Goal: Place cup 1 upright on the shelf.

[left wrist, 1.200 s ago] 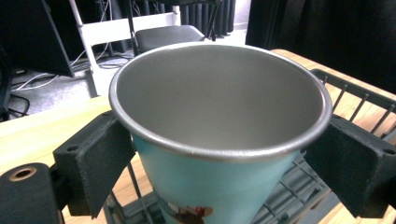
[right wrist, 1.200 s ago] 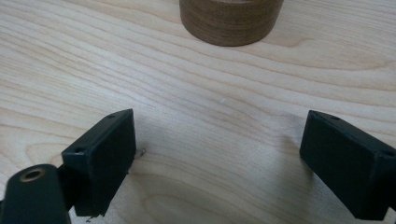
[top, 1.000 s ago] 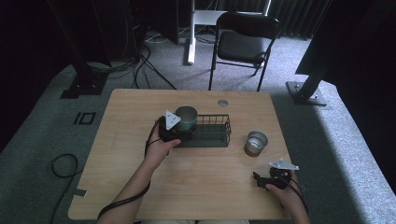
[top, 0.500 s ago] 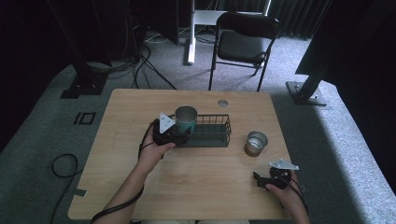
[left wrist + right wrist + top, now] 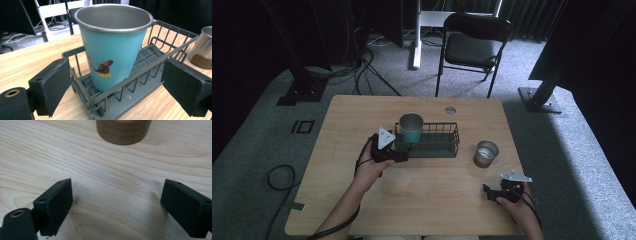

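A teal metal cup (image 5: 411,128) (image 5: 115,47) stands upright in the left end of a dark wire basket (image 5: 439,142) (image 5: 160,47) at mid-table. My left gripper (image 5: 401,149) (image 5: 120,87) is open just in front of the basket's left end, its jaws spread wider than the cup and touching nothing. A steel cup with a brown wooden base (image 5: 486,153) (image 5: 203,46) (image 5: 123,131) stands to the right of the basket. My right gripper (image 5: 490,192) (image 5: 117,205) is open low over bare wood near the front right, short of that cup.
The wooden table (image 5: 362,115) has a round cable hole (image 5: 450,110) at its far edge. A folding chair (image 5: 472,47) stands behind the table. Cables (image 5: 277,177) lie on the floor at the left.
My left gripper has drawn back a little toward the near left, away from the teal cup. The right gripper has stayed put.
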A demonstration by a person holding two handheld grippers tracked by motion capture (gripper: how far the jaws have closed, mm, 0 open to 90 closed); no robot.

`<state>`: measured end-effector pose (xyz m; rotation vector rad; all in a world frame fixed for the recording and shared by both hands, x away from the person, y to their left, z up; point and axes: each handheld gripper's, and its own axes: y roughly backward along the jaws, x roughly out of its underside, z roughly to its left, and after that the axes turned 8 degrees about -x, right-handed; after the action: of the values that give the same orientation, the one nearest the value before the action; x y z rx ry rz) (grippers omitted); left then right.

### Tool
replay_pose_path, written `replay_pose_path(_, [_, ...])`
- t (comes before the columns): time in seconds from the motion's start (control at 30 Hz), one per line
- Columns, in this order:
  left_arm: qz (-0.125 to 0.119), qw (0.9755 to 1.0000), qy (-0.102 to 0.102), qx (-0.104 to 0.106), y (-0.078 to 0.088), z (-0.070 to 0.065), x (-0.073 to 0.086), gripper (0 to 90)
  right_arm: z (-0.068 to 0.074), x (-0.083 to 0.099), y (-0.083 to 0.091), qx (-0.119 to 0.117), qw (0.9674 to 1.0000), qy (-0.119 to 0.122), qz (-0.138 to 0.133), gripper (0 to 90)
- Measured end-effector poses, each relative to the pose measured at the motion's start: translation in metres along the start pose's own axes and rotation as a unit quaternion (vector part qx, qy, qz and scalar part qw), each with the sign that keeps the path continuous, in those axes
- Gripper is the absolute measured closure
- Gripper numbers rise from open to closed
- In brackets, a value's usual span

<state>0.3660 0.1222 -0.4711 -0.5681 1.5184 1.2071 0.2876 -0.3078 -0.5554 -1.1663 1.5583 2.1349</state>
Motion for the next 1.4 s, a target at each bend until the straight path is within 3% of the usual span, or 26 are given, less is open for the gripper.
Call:
replay_pose_path(0.33, [0.007,0.9999,0.0,-0.009,0.016,0.014,0.009,9.9,0.0,0.0,0.0,0.0,1.0,0.0,0.0,10.3])
replay_pose_path(0.9, [0.036,0.9988,0.014,-0.029,0.043,0.048,0.046,9.9,0.0,0.0,0.0,0.0,1.0,0.0,0.0,10.3])
replay_pose_path(1.4, [0.068,0.9966,0.018,-0.043,0.063,0.065,0.077,9.9,0.0,0.0,0.0,0.0,1.0,0.0,0.0,10.3])
